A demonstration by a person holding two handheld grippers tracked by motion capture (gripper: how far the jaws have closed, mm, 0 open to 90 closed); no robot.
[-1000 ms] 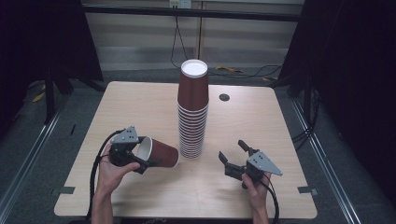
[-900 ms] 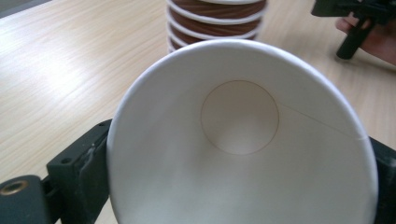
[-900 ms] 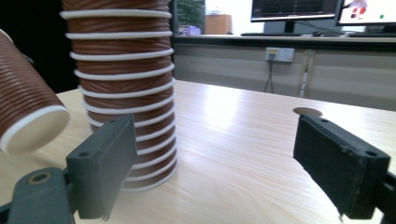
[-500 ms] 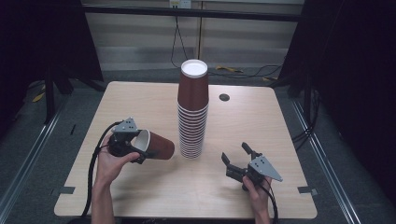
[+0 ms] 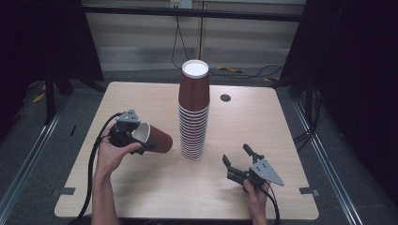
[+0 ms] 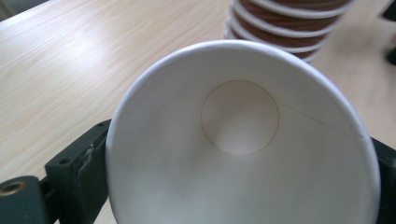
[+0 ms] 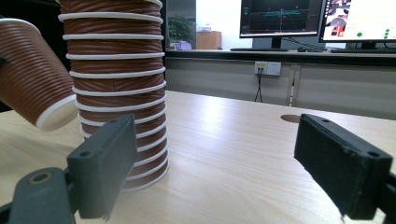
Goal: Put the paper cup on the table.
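Note:
A tall stack of brown ribbed paper cups [image 5: 193,112] stands upside down at the table's middle. Just left of it, my left gripper [image 5: 127,134] is shut on a single brown paper cup [image 5: 157,139] at its rim. That cup lies tilted on its side above the table, base toward the stack. In the left gripper view its white inside [image 6: 238,140] faces me between the two jaws, with the stack [image 6: 285,23] beyond. My right gripper [image 5: 235,153] is open near the front right with nothing between its jaws. The right gripper view has the stack [image 7: 116,84] and the held cup [image 7: 32,79] ahead on the left.
The wooden table [image 5: 141,98] has a small dark round hole [image 5: 225,97] at the back right of the stack. Dark frame posts stand on both sides. Cables trail from both grippers over the near edge.
My left hand has lifted the cup a little and carried it away from the near edge. The right gripper has hardly moved.

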